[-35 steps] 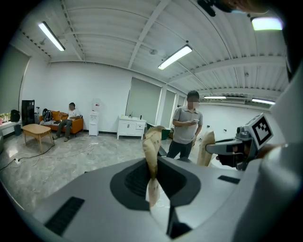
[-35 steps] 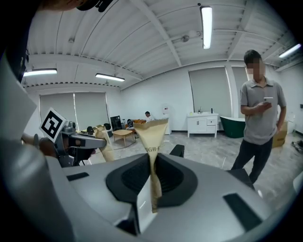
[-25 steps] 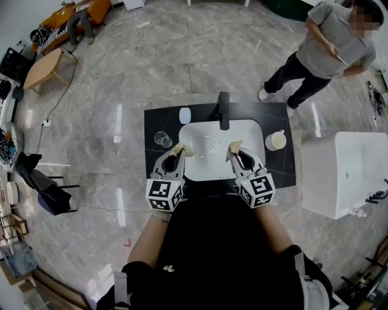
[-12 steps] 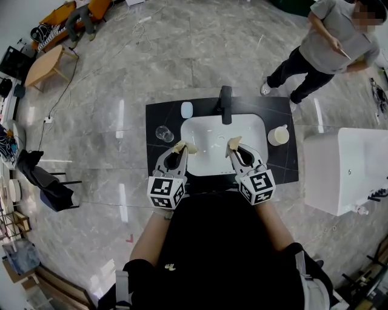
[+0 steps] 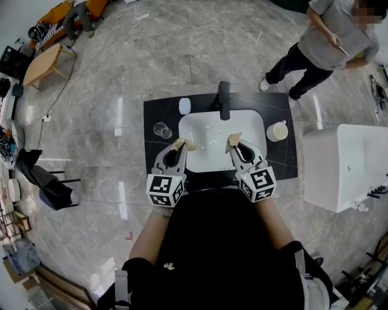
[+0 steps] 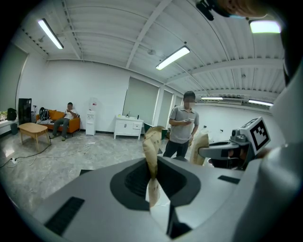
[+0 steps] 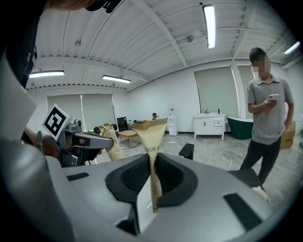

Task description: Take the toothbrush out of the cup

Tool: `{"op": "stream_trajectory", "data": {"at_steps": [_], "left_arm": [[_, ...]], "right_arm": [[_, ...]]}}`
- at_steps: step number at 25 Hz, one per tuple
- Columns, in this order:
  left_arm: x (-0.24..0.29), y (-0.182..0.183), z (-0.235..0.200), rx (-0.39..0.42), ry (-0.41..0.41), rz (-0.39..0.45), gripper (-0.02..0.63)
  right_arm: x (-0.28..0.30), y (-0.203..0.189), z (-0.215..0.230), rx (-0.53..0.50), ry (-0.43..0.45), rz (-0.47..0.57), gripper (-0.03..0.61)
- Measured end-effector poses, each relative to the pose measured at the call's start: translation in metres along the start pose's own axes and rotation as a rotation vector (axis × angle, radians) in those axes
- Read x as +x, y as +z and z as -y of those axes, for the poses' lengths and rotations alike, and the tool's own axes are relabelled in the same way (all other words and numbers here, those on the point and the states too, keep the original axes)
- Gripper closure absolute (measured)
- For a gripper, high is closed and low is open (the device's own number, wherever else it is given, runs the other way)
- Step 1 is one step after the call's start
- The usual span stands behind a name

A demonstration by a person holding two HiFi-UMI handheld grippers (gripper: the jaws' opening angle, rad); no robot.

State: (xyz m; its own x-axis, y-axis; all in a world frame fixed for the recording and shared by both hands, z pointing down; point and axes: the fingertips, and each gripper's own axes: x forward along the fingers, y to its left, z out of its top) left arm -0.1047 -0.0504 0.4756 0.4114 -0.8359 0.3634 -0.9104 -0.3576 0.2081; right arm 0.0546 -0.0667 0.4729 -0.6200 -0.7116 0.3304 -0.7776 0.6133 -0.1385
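Note:
A cream cup (image 5: 277, 131) stands on the black counter (image 5: 280, 163), right of the white sink (image 5: 254, 128). A clear glass (image 5: 162, 129) stands left of the sink. I can make out no toothbrush in either one. My left gripper (image 5: 182, 145) hovers over the sink's front left, its tan-taped pads (image 6: 152, 144) pressed together with nothing between them. My right gripper (image 5: 233, 143) hovers over the front right, also shut and empty, as its tan pads (image 7: 152, 142) show. Both are well short of the cup and the glass.
A dark faucet (image 5: 224, 100) stands at the sink's back, with a pale small object (image 5: 185, 106) to its left. A white cabinet (image 5: 342, 166) is to the right. A person (image 5: 324, 45) stands beyond the counter. A wooden table (image 5: 42, 63) and orange sofa (image 5: 57, 15) are at the far left.
Both grippers hold still and stay shut. Only the head view has shifted slightly.

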Motion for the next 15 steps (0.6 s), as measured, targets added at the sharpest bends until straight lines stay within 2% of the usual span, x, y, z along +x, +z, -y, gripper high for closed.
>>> {"op": "stream_trajectory", "data": {"at_steps": [15], "left_arm": [[0.0006, -0.0015, 0.0049, -0.002, 0.002, -0.003, 0.571]], "right_arm": [[-0.0071, -0.0036, 0.0026, 0.007, -0.002, -0.001, 0.526]]}}
